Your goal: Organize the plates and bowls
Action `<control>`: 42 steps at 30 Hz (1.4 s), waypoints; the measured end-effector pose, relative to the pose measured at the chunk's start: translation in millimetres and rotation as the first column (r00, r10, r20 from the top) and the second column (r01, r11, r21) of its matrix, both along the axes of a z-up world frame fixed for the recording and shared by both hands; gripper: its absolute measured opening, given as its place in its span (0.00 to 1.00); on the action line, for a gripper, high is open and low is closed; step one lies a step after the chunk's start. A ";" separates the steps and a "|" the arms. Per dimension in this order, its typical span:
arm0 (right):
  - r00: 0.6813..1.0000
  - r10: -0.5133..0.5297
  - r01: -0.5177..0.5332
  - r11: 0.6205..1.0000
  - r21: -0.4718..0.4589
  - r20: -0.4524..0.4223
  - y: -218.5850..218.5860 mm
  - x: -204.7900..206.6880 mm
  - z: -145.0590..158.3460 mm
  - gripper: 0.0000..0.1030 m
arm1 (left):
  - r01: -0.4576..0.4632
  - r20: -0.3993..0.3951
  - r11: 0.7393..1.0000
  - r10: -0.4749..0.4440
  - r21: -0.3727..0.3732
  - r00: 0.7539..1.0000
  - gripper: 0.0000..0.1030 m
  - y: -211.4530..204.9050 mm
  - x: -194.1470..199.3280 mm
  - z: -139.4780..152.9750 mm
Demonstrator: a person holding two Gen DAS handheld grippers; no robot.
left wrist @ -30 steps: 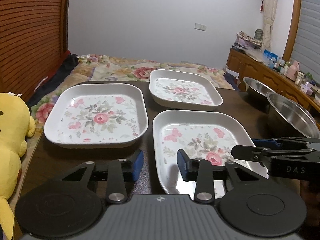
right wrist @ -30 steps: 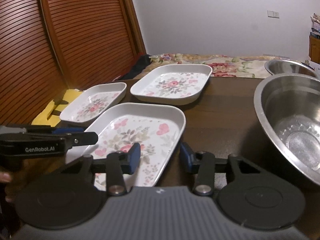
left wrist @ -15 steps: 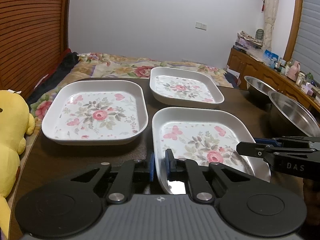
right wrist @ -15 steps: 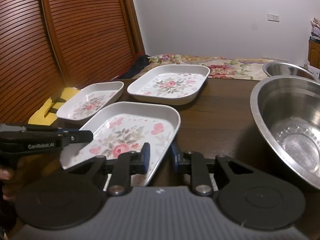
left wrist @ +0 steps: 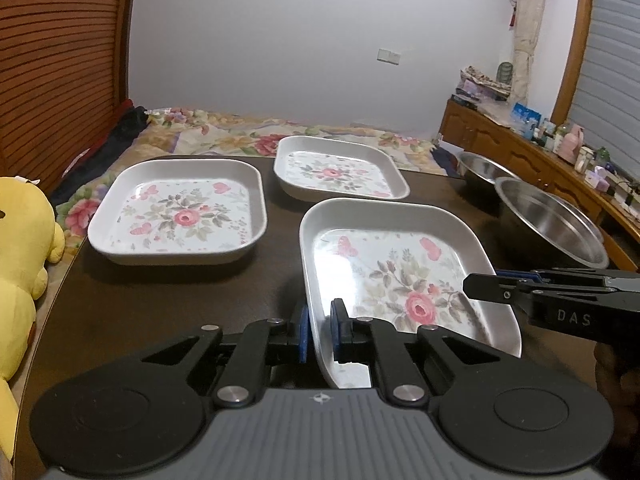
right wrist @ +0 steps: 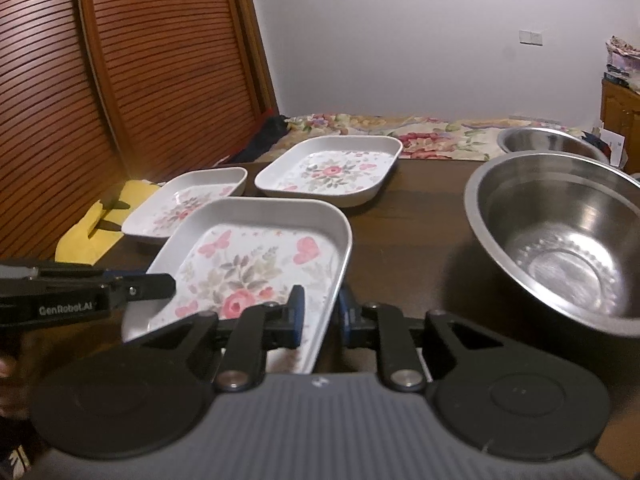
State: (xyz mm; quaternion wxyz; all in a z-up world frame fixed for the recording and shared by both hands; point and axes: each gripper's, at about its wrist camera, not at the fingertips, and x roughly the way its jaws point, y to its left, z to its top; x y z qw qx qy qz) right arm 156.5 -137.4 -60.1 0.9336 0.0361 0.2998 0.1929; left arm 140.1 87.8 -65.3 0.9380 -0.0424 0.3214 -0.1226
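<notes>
Three white square plates with rose prints lie on a dark wooden table [left wrist: 168, 292]. The near plate [left wrist: 396, 272] [right wrist: 256, 264] is tilted up off the table. My left gripper [left wrist: 319, 334] is shut on its left rim, and my right gripper [right wrist: 320, 316] is shut on its right rim. A second plate [left wrist: 180, 212] [right wrist: 188, 204] rests to the left, and a third plate [left wrist: 340, 172] [right wrist: 332, 170] sits behind. Two steel bowls stand at the right: a big near bowl [left wrist: 548, 220] [right wrist: 560, 240] and a far bowl [left wrist: 480, 168] [right wrist: 548, 142].
A yellow plush toy [left wrist: 20, 248] lies off the table's left edge. A bed with a floral cover [left wrist: 248, 132] lies behind the table, slatted wooden doors [right wrist: 80, 80] stand at the left, and a cluttered wooden cabinet [left wrist: 540, 148] runs along the right.
Both grippers went from open to shut on the near plate's opposite rims. The plate has since risen and tilted off the table.
</notes>
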 end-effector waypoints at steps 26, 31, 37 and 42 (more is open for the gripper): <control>1.000 -0.012 0.012 1.000 -0.003 -0.005 -5.9 -52.3 -5.3 0.19 | 0.013 -0.035 1.000 -0.013 0.018 0.999 0.12 -11.3 -61.6 -5.9; 1.000 -0.014 0.014 1.000 0.000 -0.026 -5.2 -54.4 -11.4 0.19 | 0.013 -0.049 1.000 -0.011 0.029 0.999 0.12 -12.6 -59.5 -8.0; 0.999 -0.011 0.011 1.000 0.007 -0.030 -3.8 -54.0 -14.5 0.19 | 0.003 -0.051 1.000 -0.002 0.021 0.999 0.12 -10.6 -57.6 -12.7; 1.000 -0.013 0.012 1.000 -0.001 -0.018 -3.5 -56.2 -15.4 0.19 | 0.005 -0.050 1.000 -0.003 0.028 0.999 0.12 -11.2 -55.7 -13.1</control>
